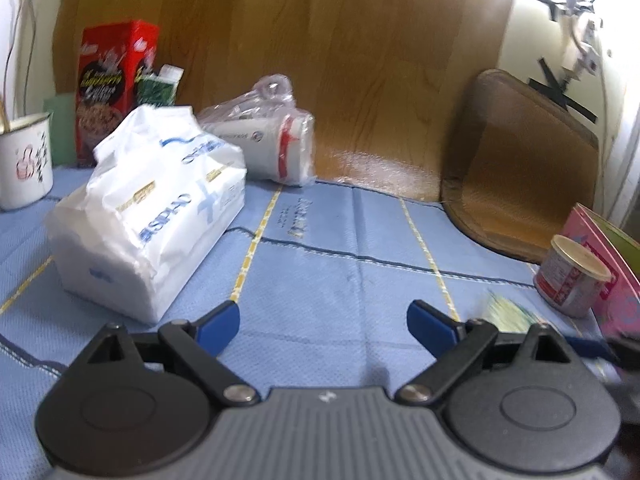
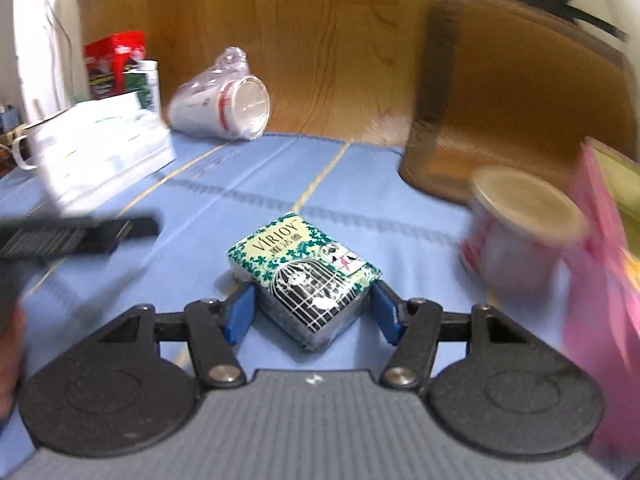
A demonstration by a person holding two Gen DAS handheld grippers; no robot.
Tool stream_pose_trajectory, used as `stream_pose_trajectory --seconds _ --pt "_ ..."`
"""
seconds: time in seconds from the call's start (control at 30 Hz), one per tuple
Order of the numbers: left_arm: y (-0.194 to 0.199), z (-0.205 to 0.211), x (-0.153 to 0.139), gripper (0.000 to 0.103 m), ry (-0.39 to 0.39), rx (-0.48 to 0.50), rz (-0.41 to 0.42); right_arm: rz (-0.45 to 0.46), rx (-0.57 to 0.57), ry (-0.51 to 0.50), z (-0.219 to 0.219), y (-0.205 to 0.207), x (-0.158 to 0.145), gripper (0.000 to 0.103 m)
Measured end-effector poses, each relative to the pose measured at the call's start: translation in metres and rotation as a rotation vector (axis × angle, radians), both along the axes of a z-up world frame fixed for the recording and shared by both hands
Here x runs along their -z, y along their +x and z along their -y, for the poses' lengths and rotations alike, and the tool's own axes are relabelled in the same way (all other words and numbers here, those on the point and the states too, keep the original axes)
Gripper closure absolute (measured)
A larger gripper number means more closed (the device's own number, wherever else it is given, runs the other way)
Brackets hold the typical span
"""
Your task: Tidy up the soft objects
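Lowest in the right wrist view, the right gripper (image 2: pixel 312 312) straddles the small tissue pack (image 2: pixel 304 276) at centre frame on the blue tabletop (image 2: pixel 360 184); its fingers (image 2: pixel 240 314) flank the pack, with no clear squeeze yet. Since the pack sits skewed, closing could catch a corner and twist it free. The left gripper (image 1: pixel 323 326) hangs open and empty. Right of centre, the tin (image 2: pixel 520 228) risks a knock.
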State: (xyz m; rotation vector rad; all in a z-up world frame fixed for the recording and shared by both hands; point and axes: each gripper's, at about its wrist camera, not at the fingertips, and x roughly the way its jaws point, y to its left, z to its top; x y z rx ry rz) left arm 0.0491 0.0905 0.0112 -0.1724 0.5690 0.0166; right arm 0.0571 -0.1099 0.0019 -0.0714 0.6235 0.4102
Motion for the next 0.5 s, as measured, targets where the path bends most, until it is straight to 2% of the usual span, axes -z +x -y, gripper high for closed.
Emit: stream_pose_trajectory --seconds 0.2,0.33,0.43,0.5 --pt "-0.01 0.029 -0.002 0.01 0.092 0.108 0.015 0.022 0.118 0.056 0.051 -0.072 0.008 0.039" --pt "-0.024 0.063 -0.005 0.017 -0.008 0.273 -0.045 0.047 0.213 0.083 0.077 -0.105 0.014 0.038" --pt "-0.037 0.098 -0.013 0.024 -0.045 0.43 -0.065 0.07 0.242 0.085 0.088 -0.118 0.017 0.037" --pt "-0.043 0.12 -0.017 0.025 -0.045 0.51 -0.082 0.078 0.245 0.083 0.092 -0.121 0.019 0.037"
